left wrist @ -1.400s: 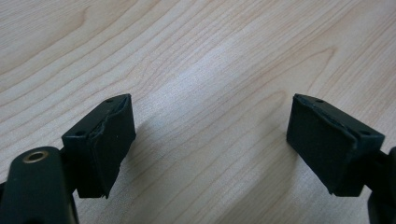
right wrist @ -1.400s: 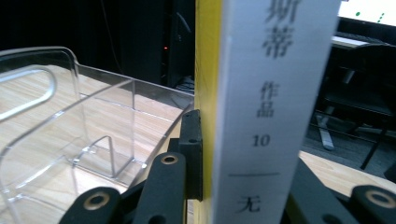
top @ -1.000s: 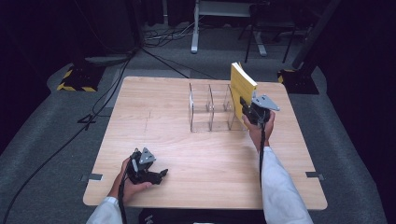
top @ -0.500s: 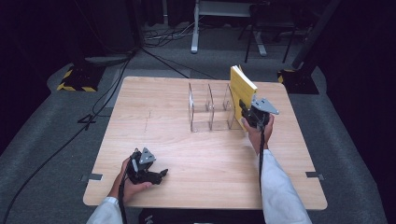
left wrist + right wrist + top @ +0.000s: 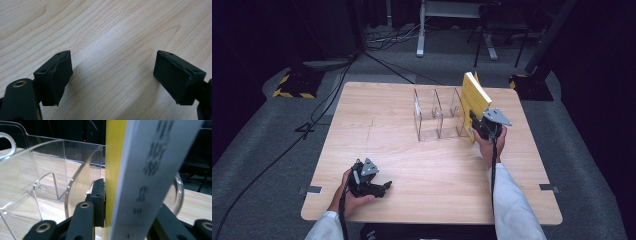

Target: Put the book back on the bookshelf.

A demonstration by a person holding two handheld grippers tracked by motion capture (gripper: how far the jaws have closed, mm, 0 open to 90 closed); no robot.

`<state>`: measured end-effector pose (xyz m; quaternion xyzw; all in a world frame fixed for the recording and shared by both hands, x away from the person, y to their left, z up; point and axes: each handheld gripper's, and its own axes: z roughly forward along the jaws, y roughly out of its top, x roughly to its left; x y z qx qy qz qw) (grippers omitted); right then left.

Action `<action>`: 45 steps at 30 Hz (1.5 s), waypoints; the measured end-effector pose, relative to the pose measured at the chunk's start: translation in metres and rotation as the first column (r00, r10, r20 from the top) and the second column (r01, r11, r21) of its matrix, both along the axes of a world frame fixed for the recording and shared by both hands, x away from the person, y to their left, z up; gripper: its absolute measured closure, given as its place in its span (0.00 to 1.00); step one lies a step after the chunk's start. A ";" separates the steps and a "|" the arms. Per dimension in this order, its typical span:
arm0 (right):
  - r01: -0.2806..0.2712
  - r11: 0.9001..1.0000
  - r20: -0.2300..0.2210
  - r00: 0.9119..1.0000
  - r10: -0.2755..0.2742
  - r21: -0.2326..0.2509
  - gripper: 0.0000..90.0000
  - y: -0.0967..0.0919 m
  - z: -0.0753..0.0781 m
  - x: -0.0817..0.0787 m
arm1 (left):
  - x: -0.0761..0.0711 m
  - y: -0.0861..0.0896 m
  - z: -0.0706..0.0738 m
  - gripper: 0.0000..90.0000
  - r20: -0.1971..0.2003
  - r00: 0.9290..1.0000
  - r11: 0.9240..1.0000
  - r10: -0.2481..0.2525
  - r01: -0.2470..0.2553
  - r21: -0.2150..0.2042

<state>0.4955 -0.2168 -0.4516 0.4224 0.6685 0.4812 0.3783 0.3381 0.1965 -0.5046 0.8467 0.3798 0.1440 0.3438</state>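
Observation:
A yellow book [image 5: 473, 102] stands on edge at the right end of a clear plastic file rack [image 5: 436, 114] in the middle of the table. My right gripper [image 5: 475, 125] is shut on the book's near lower edge. Along the right gripper's jaws I see the book's yellow cover and white spine with dark lettering [image 5: 135, 177] clamped between the black pads, with the clear rack [image 5: 47, 182] just to its left. My left gripper [image 5: 384, 188] rests at the table's front left, held in a hand, its pads [image 5: 56, 75] wide apart over bare wood.
The wooden table [image 5: 402, 155] stands on grey carpet. Behind it are cables [image 5: 362, 55], a yellow-and-black striped block [image 5: 292, 85] and white desk legs [image 5: 419, 30]. The rack has several upright clear dividers.
The right gripper has carried the book a little left and lower, closer against the rack's right end. The left gripper has stayed put.

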 end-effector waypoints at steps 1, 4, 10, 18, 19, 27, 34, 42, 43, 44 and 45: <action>0.004 1.000 -0.010 1.000 -0.004 -0.002 0.76 -0.001 0.000 0.000 | 0.000 0.000 0.000 0.18 0.000 1.000 1.000 0.000 0.000 0.000; 0.006 1.000 -0.019 1.000 -0.006 -0.002 0.75 -0.004 -0.001 -0.001 | 0.000 0.000 0.000 0.18 -0.001 1.000 1.000 0.001 -0.001 -0.001; -0.002 0.999 -0.033 0.999 0.001 -0.032 0.69 -0.009 -0.005 -0.007 | 0.000 0.000 0.000 0.18 -0.001 1.000 1.000 0.000 0.000 -0.001; -0.025 0.998 -0.056 0.998 0.022 -0.060 0.64 -0.011 -0.010 -0.016 | 0.000 0.000 0.000 0.18 -0.001 1.000 1.000 0.001 -0.001 -0.001; -0.024 0.998 -0.056 0.998 0.020 -0.066 0.63 -0.012 -0.010 -0.017 | 0.000 0.000 0.000 0.18 -0.001 1.000 1.000 0.001 -0.001 0.000; -0.037 0.997 -0.067 0.997 0.033 -0.063 0.62 -0.018 -0.008 -0.024 | 0.000 -0.001 0.000 0.18 0.005 1.000 1.000 0.004 -0.004 0.001; -0.070 0.995 -0.085 0.994 0.064 -0.069 0.58 -0.021 -0.004 -0.028 | 0.001 -0.001 0.000 0.18 0.001 1.000 1.000 0.001 -0.001 -0.001; -0.118 0.988 -0.110 0.988 0.106 -0.102 0.55 -0.026 0.001 -0.034 | 0.001 -0.001 0.000 0.18 0.000 1.000 1.000 0.000 0.000 0.000; -0.124 0.987 -0.111 0.987 0.112 -0.104 0.55 -0.027 0.002 -0.034 | 0.001 -0.001 0.000 0.18 0.000 1.000 1.000 0.000 0.000 0.000; -0.128 0.986 -0.117 0.986 0.116 -0.105 0.54 -0.028 0.002 -0.035 | 0.001 -0.001 0.000 0.18 0.001 1.000 1.000 0.000 0.000 0.000; -0.135 0.986 -0.123 0.985 0.122 -0.103 0.54 -0.029 0.003 -0.035 | 0.001 -0.001 0.000 0.18 0.001 1.000 1.000 0.000 0.000 0.000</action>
